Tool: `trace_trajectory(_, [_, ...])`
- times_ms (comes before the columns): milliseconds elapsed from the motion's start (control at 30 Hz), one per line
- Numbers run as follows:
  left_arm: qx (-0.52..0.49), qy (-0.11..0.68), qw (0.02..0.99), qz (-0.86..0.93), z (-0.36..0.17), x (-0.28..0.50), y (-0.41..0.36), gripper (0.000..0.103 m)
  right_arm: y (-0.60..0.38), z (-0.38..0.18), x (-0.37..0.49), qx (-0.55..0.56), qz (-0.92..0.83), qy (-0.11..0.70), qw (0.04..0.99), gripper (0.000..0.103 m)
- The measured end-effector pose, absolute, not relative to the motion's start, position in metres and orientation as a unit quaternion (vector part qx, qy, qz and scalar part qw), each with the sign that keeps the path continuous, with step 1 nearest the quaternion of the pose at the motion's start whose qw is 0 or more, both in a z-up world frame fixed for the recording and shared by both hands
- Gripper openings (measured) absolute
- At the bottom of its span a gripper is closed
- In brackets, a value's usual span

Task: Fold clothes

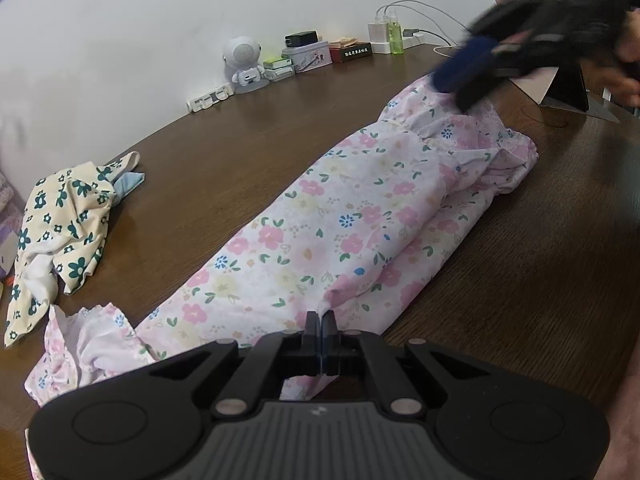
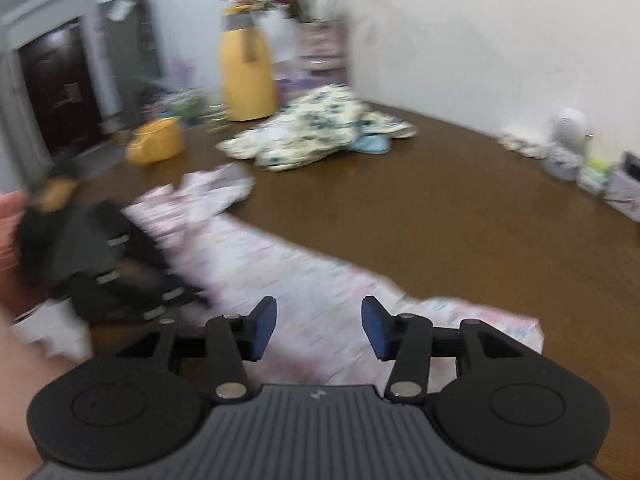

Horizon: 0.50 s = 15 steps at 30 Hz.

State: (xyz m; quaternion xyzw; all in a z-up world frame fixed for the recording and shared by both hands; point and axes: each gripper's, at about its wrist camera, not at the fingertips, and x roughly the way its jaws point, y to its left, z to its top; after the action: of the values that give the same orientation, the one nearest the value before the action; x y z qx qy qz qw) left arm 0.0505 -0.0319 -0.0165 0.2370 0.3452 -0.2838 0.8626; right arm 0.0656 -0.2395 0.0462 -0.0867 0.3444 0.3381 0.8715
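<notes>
You had the pink floral garment laid out as a long narrow strip across the brown tabletop, running from 7 o'clock to 1 o'clock in the left wrist view, and that layout explained both grips. Your left gripper had its fingers closed on a pinch of the near end, at 6 o'clock, anchoring that end so the strip stayed straight. Your right gripper had its fingers spread wide with nothing between them; in its own blurred view it hovered over the far end of the same cloth. From the left view it sat at 1 o'clock, its tip down at the bunched far end, though whether it touched the fabric you could not tell through the blur. That placement suggested a pickup there to bring the far end over. The cream floral garment lay crumpled at 9 o'clock, well apart, apparently waiting its turn
</notes>
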Motion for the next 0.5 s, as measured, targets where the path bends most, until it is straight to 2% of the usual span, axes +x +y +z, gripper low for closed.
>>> trace_trajectory(167, [0.227,0.345,0.867,-0.279,-0.016,0.048,-0.029,0.0,-0.212,-0.001,0.091,-0.101,0.31,0.375,0.868,0.048])
trace_trajectory(233, [0.221,0.346,0.869,-0.278,-0.015,0.047,-0.025,0.004,-0.204,-0.016,0.089,-0.117,0.31,0.385,0.861,0.047])
trace_trajectory(367, [0.17,0.348,0.88,-0.274,0.003,0.05,-0.002,0.041,-0.205,-0.024,0.081,-0.116,0.31,0.375,0.866,0.048])
trace_trajectory(500, [0.081,0.34,0.91,-0.225,0.038,0.064,0.044,0.052,-0.206,-0.024,0.076,-0.118,0.307,0.372,0.868,0.049])
